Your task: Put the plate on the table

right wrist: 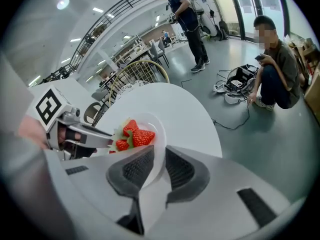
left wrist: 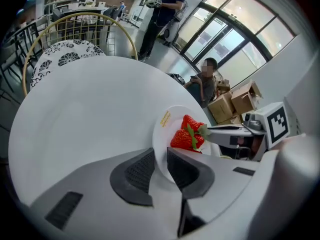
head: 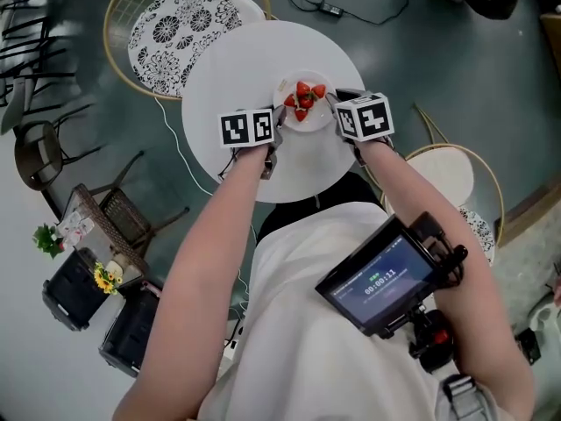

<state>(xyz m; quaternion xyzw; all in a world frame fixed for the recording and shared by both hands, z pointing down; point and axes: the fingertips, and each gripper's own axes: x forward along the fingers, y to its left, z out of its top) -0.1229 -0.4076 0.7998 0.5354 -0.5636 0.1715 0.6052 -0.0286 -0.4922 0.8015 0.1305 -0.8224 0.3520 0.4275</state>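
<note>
1. Counter (head: 228, 147): round and white. In the head view it lies straight ahead of the person. Both arms reach over its near edge.
2. Chair (head: 180, 24): gold wire frame, with a round cushion in a black-and-white pattern. It stands just beyond the counter's far left edge. A second chair (head: 443, 174) with a plain white cushion stands at the counter's near right.
3. Left tongs (head: 279, 123): in the left gripper view the left tongs (left wrist: 161, 166) are clamped on the plate's near rim. The rim is pinched between the two ribbed pads.
4. Right tongs (head: 333, 103): in the right gripper view the right tongs (right wrist: 159, 166) are likewise closed on the plate's rim, on the opposite side. The white edge runs down between the pads.
5. Plate (head: 308, 123): small, white and round. It sits over the middle of the counter, between the two tongs and gripped by both at once. The left tongs hold its left rim and the right tongs its right rim. In the left gripper view the plate (left wrist: 161, 144) carries a small yellow sticker near its far rim. No view settles whether the underside of the plate (right wrist: 159, 144) touches the counter or hangs just above it.
6. Strawberries (head: 302, 99): several red fruits with green tops, heaped on the centre of the plate. The strawberries (left wrist: 187, 136) lie clear of both sets of pads, as the right gripper view confirms (right wrist: 137, 134).
</note>
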